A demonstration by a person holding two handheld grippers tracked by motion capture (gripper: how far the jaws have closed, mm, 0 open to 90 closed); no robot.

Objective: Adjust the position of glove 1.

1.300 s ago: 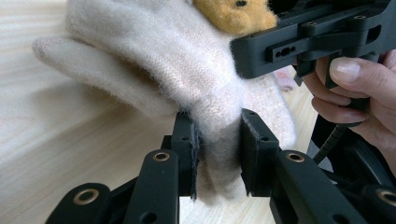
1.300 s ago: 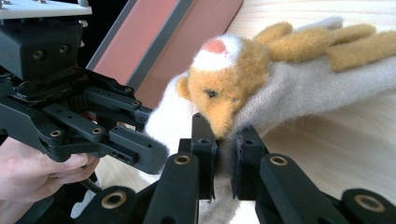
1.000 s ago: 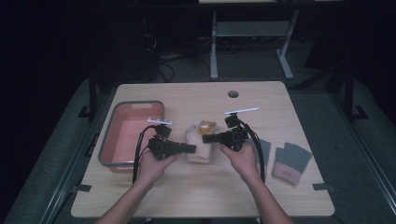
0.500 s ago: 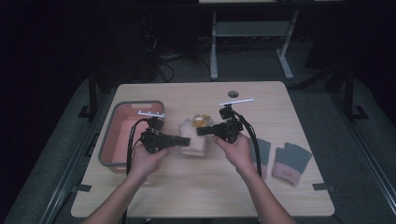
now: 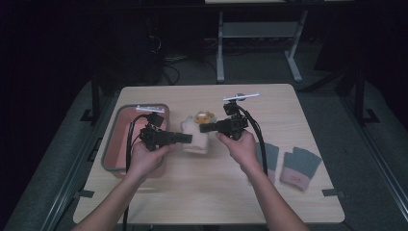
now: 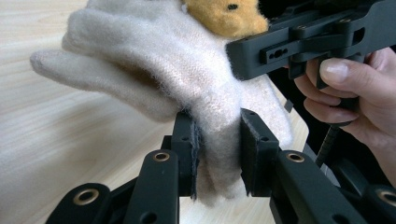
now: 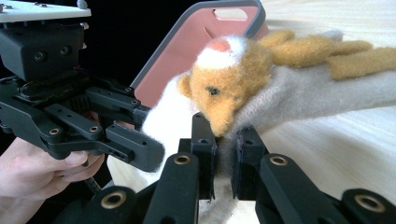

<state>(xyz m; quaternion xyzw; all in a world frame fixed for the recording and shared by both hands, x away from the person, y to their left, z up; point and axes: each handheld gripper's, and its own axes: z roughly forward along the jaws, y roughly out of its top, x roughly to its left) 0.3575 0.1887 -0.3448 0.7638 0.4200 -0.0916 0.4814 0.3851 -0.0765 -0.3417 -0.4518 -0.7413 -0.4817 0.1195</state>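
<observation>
No legible writing on cream glove (image 6: pixel 154 70) between both grippers.

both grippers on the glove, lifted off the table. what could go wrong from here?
1. The left gripper pinches just a narrow fold near the glove's edge; a pull could slip it free.
2. The right gripper bites right under the bear patch; tugging may strain it.
3. The tray sits beside the left hand; a sideways swing might knock it.
</observation>
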